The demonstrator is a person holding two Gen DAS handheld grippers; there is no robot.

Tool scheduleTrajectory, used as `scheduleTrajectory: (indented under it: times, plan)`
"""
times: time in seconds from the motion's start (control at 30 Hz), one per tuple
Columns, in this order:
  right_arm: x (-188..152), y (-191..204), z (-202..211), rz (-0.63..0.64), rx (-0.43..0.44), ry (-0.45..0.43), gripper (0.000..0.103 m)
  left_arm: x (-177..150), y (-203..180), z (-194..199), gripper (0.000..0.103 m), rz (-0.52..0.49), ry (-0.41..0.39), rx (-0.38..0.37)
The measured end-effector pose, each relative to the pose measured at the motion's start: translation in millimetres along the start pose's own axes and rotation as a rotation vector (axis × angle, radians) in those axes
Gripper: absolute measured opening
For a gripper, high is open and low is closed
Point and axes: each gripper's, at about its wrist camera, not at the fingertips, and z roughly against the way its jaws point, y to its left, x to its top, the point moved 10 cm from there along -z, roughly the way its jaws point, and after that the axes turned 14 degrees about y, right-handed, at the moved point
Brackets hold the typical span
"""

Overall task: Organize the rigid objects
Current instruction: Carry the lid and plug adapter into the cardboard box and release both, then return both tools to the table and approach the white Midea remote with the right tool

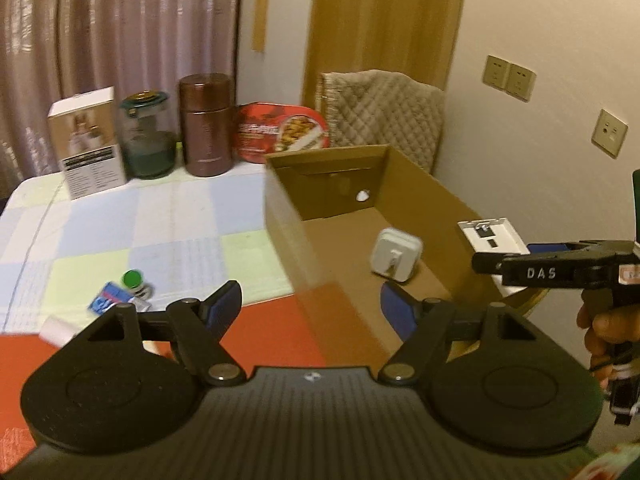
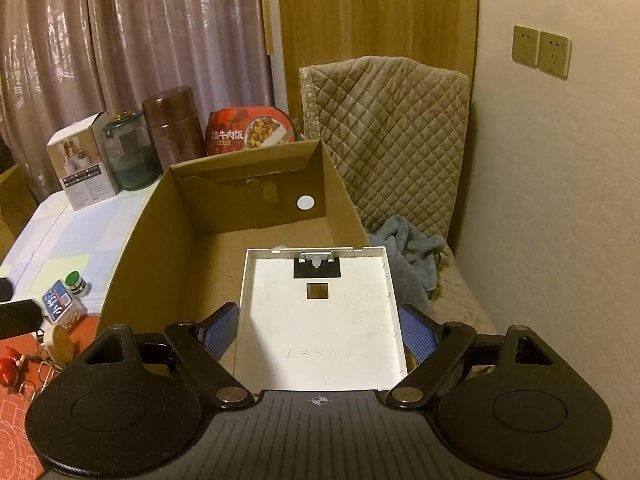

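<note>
An open cardboard box [image 1: 288, 216] [image 2: 148, 240] stands on the table. A small white square device [image 1: 396, 254] lies on its floor. Just before the box's near corner my left gripper [image 1: 310, 300] is open, with nothing between its blue pads. My right gripper [image 2: 319, 316] is shut on a flat white plastic tray [image 2: 320, 340] and holds it level over the box's near right part. Seen from the left wrist, the right gripper [image 1: 520, 268] comes in from the right with the tray [image 1: 490, 234] above the box's right wall. A hand [image 1: 604, 328] holds its grip.
On the checked cloth left of the box lie a green-capped item [image 1: 134, 280] [image 2: 75, 282], a blue packet [image 1: 110, 300] [image 2: 60, 304] and a white piece [image 1: 58, 330]. Behind stand a white carton [image 1: 86, 142], a glass jar [image 1: 148, 136], a brown canister [image 1: 206, 124] and a red food package [image 1: 282, 130]. A quilt-covered chair [image 2: 384, 132] is at the right.
</note>
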Motion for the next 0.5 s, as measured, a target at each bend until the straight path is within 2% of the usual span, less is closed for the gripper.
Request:
scheduleTrajectory:
  times: [0.07, 0.13, 0.2, 0.27, 0.37, 0.5]
  plan:
    - [2, 3, 0, -0.002, 0.019, -0.009, 0.082, -6, 9, 3, 0.073, 0.016, 0.003, 0.012]
    - [6, 7, 2, -0.020, 0.074, -0.025, 0.083, -11, 17, 6, 0.073, 0.032, 0.007, 0.024]
    - [10, 6, 8, -0.048, 0.084, -0.043, 0.085, -16, 27, 10, 0.073, 0.052, 0.007, 0.036]
    - [15, 7, 21, -0.055, 0.074, -0.085, 0.089, -23, 36, 16, 0.074, 0.066, 0.005, 0.051]
    - [17, 15, 43, -0.054, 0.077, -0.115, 0.090, -35, 53, 27, 0.076, 0.090, 0.004, 0.078]
    - [4, 45, 78, -0.013, 0.110, -0.147, 0.090, -56, 81, 46, 0.076, 0.130, 0.004, 0.116]
